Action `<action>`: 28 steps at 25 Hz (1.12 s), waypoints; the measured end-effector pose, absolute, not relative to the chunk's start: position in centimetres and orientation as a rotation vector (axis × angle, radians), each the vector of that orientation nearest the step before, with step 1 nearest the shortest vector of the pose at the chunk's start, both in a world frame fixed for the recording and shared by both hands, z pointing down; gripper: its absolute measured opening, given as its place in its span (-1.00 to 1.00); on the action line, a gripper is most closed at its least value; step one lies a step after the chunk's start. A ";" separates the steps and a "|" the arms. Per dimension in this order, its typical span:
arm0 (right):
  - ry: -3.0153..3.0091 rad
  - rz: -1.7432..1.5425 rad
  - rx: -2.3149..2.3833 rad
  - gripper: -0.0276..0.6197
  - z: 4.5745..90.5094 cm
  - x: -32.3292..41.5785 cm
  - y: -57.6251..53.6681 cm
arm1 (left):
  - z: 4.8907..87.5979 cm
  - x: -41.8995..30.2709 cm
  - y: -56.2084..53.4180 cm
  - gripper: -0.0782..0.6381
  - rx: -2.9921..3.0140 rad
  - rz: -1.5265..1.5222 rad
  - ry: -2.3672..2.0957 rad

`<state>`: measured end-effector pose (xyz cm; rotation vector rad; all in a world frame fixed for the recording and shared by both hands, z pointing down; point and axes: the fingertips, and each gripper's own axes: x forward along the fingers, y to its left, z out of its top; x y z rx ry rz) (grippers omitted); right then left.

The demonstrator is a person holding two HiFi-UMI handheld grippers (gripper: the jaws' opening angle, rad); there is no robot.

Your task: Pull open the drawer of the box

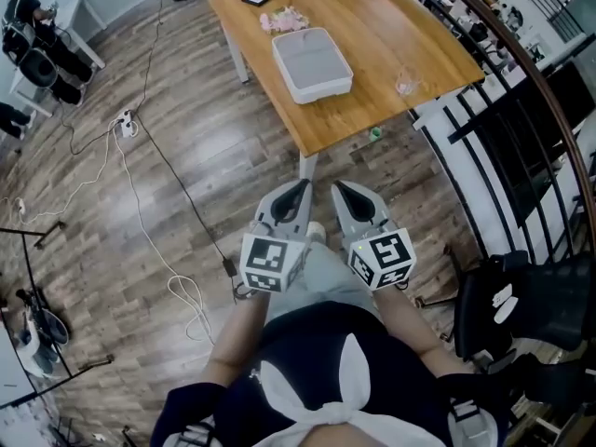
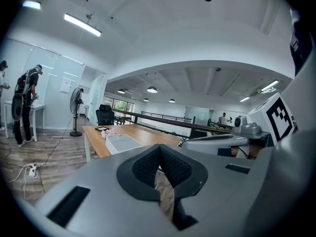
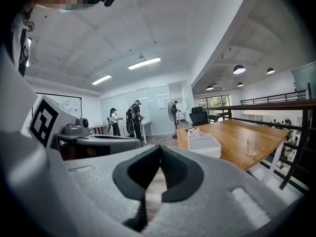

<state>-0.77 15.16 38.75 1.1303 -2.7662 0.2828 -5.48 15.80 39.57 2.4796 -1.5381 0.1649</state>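
Left gripper (image 1: 302, 189): jaws pressed together with nothing between them, held low in front of the person's body
Right gripper (image 1: 341, 190): jaws closed tip to tip, empty, just beside the left one
Box (image 1: 312, 63): white, lies on the wooden table (image 1: 410, 35), well apart from both grippers; drawer front too small to tell
Glass (image 1: 406, 84): near the table's right edge

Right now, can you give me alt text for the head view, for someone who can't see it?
Seen from above, the left gripper and the right gripper are held side by side, jaws shut and empty, over a wood floor short of a wooden table. A white box sits on the table, untouched.
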 end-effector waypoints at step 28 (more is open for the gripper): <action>-2.806 0.438 1.136 -0.78 38.9 -3.2 -11.7 | 39.8 -10.3 -9.7 -0.73 2.476 0.254 -1.568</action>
